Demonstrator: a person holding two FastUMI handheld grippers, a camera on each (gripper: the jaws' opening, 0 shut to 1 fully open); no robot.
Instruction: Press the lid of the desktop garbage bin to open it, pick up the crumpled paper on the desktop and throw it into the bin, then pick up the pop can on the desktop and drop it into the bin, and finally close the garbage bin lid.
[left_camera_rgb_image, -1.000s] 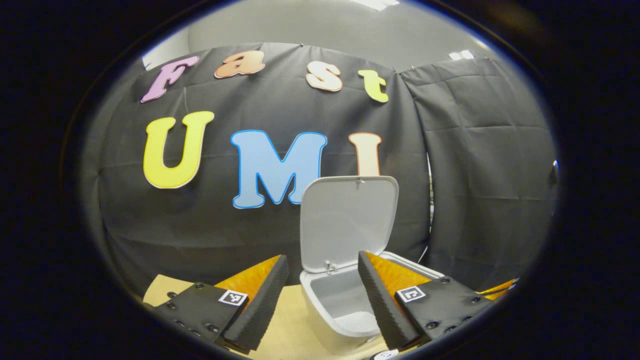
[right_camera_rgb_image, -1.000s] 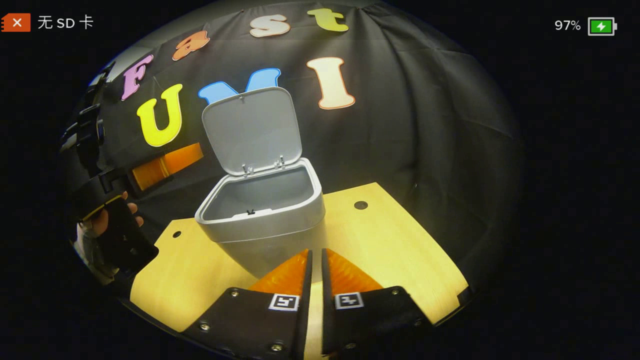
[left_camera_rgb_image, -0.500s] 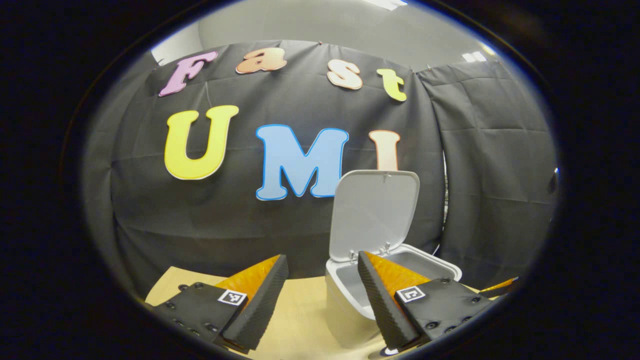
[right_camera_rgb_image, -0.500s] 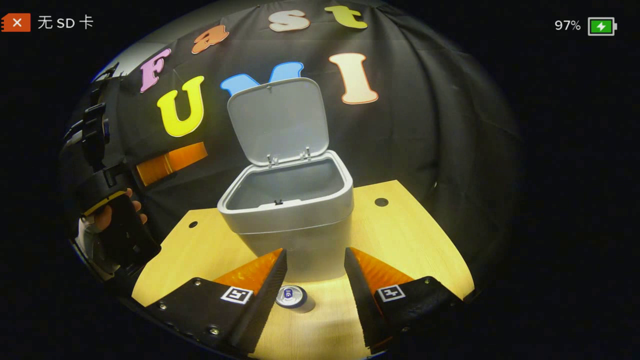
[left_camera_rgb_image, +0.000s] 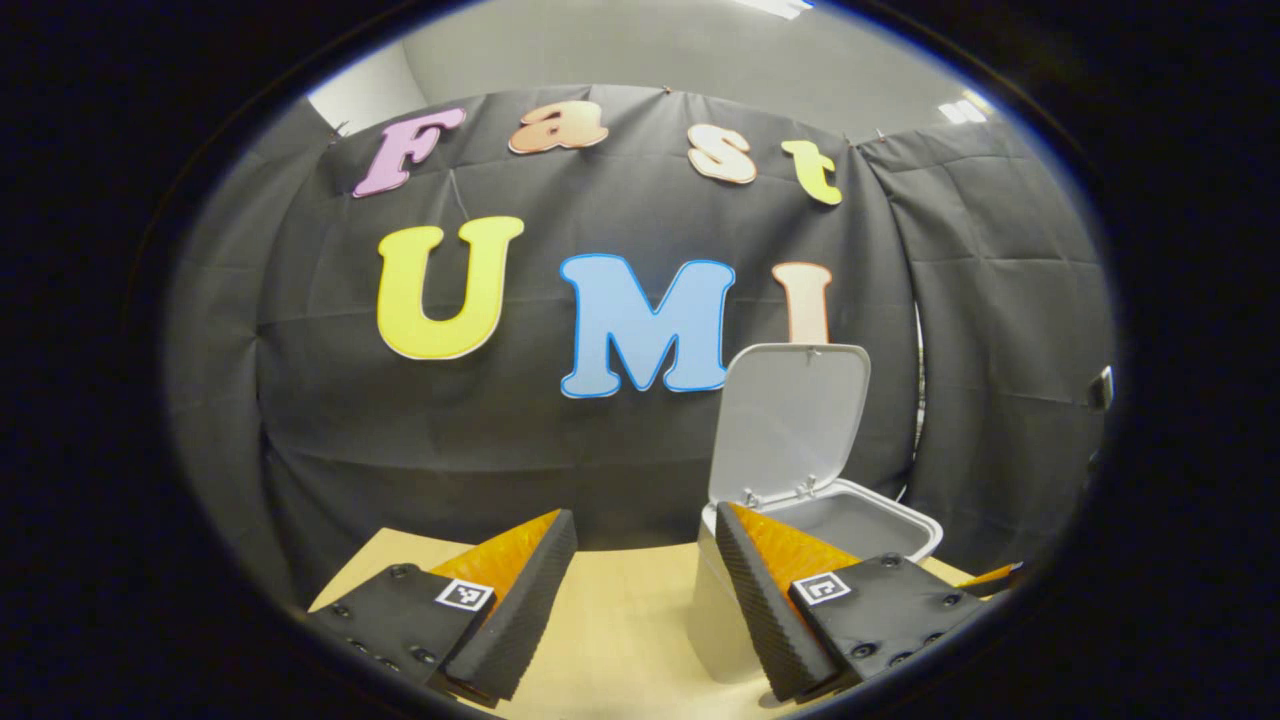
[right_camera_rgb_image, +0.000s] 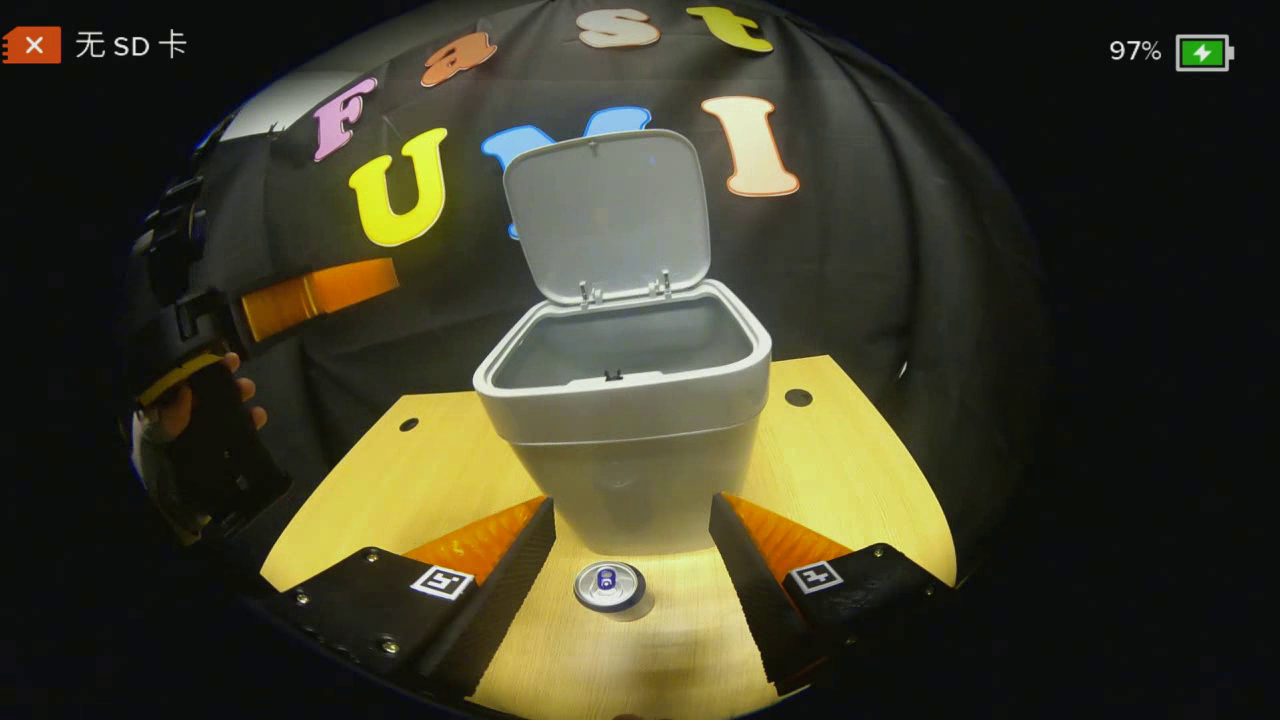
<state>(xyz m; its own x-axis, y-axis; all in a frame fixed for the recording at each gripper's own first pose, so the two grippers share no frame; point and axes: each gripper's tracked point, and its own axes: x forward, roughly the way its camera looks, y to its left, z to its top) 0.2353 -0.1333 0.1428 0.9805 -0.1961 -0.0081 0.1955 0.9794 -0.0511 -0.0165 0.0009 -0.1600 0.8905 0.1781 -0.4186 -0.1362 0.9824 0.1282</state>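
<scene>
While your right gripper (right_camera_rgb_image: 632, 545) hangs spread above the upright pop can (right_camera_rgb_image: 609, 587) before the open-lidded bin (right_camera_rgb_image: 625, 420), your left gripper (left_camera_rgb_image: 645, 570) gapes empty.

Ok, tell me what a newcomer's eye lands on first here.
The grey bin stands mid-table with its lid swung upright. Just in front of it, a pop can stands between the open right gripper. At far left, a hand holds the other gripper.
</scene>
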